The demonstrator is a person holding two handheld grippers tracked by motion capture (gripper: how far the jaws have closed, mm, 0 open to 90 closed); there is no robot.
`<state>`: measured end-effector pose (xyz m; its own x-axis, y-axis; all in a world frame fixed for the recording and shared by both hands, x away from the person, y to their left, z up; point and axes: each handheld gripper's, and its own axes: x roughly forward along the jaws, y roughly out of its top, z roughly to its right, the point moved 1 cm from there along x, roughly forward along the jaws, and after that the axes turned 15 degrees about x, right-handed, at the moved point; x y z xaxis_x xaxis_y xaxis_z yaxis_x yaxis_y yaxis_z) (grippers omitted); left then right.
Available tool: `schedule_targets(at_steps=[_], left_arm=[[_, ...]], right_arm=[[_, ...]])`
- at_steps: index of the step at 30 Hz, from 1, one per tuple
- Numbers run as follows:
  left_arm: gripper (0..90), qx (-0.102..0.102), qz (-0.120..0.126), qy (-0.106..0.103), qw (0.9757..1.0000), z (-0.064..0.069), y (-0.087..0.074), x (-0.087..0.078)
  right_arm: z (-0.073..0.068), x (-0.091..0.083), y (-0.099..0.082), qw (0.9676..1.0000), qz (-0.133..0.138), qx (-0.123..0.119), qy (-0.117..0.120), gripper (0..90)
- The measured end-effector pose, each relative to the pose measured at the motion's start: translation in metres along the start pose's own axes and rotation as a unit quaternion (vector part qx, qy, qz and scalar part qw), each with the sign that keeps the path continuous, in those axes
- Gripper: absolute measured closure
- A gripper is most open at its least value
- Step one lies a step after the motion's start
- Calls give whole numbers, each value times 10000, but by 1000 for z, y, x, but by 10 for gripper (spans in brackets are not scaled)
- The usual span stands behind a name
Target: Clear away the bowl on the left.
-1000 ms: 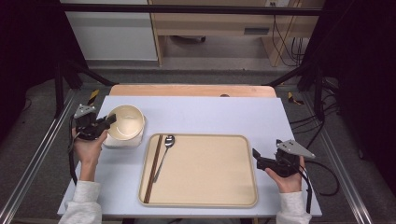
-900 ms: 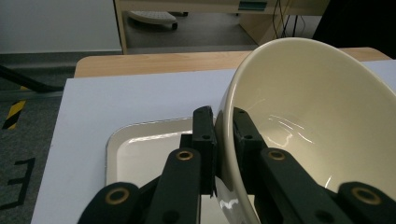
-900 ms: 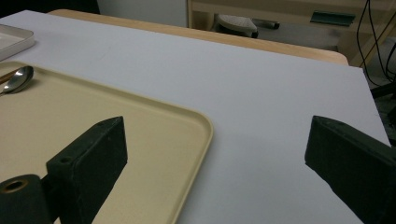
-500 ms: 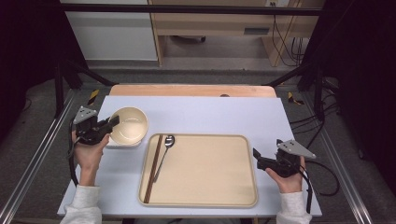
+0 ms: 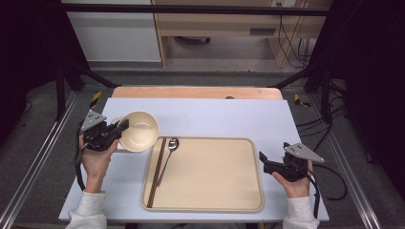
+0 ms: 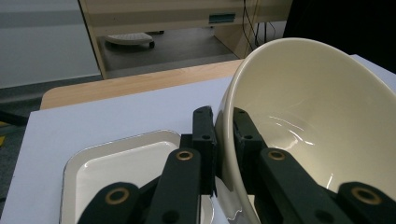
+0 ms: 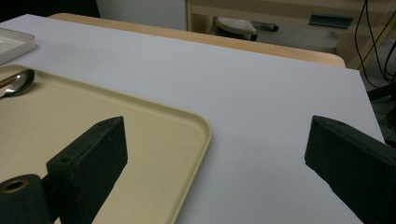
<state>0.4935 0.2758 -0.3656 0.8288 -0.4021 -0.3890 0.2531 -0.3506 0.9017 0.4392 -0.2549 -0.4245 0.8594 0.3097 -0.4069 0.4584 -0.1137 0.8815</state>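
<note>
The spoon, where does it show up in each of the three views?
High view: spoon lies at the tan tray's left end, beside the chopsticks.
Left gripper view: not in it.
Right gripper view: spoon bowl at the far left edge.
Shared landmark: the tan tray.

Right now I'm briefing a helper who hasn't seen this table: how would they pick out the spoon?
Find the large beige tray in the middle of the table. Along its left edge lie two long things: the spoon is the right one, silvery metal with a round bowl at its far end, beside the straight brown chopsticks.
</note>
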Motion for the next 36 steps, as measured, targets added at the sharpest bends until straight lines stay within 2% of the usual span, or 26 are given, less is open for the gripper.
schedule_targets(at_steps=[7, 19, 26, 32, 36], left_arm=[[825, 95, 63, -83, 9999, 9, 5, -1], [825, 308, 63, -292, 9991, 33, 14, 6], [824, 482, -42, -437, 9979, 50, 18, 17], [825, 562, -91, -583, 9967, 67, 21, 30], [824, 596, -129, -654, 9960, 74, 23, 36]], right_arm=[[0, 0, 0, 10000, -8, -4, -3, 59], [0, -1, 0, 10000, 15, -32, 5, 58], [0, -1, 0, 10000, 16, -34, -4, 59], [0, -1, 0, 10000, 22, -41, 12, 59], [0, -1, 0, 10000, 20, -36, 9, 60]])
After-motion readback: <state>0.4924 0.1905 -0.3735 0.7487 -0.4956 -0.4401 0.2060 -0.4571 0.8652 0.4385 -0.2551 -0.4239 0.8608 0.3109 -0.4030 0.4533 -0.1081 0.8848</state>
